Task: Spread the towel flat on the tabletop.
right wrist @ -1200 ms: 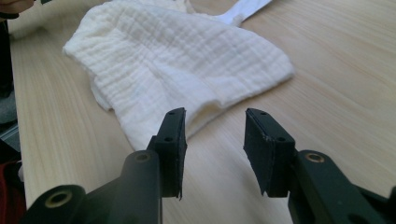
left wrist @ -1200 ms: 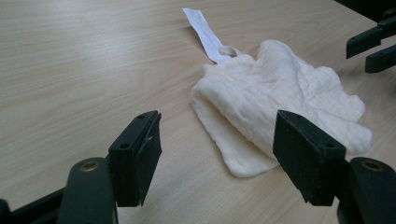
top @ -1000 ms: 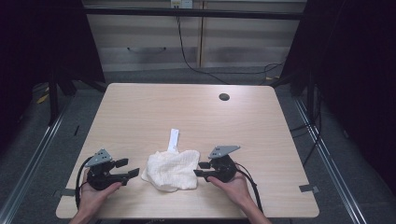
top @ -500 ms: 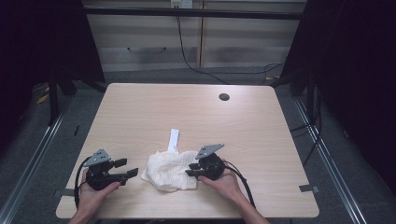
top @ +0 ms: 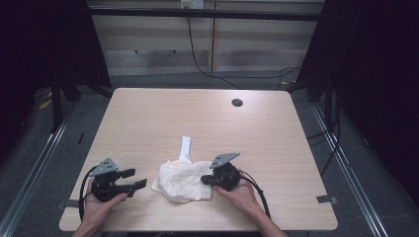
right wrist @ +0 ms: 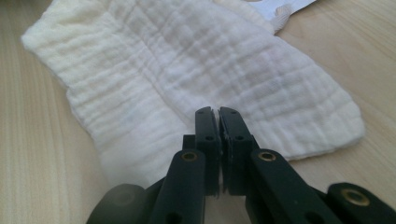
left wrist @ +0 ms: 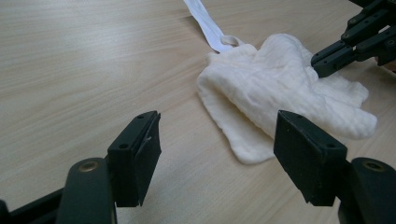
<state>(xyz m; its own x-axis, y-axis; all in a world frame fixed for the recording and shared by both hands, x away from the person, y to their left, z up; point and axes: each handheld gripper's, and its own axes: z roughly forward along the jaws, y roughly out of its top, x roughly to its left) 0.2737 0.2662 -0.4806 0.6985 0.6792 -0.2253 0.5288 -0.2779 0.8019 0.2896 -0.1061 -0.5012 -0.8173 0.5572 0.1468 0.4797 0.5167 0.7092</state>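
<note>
The crumpled white muslin cloth (top: pixel 184 179) lies on the pale wooden desk (top: pixel 148 123) near its front edge, between the left gripper (top: pixel 134 181) and right gripper (top: pixel 205 179).

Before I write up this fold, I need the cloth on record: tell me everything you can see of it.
The cloth is off-white, crinkled gauze-like fabric, folded into loose overlapping layers and lying flat on the table near its front edge. A white tape strip runs from its far corner. The right gripper, jaws shut, lies over its right side; whether it pinches fabric is unclear. The left gripper is open, apart from it.
</note>
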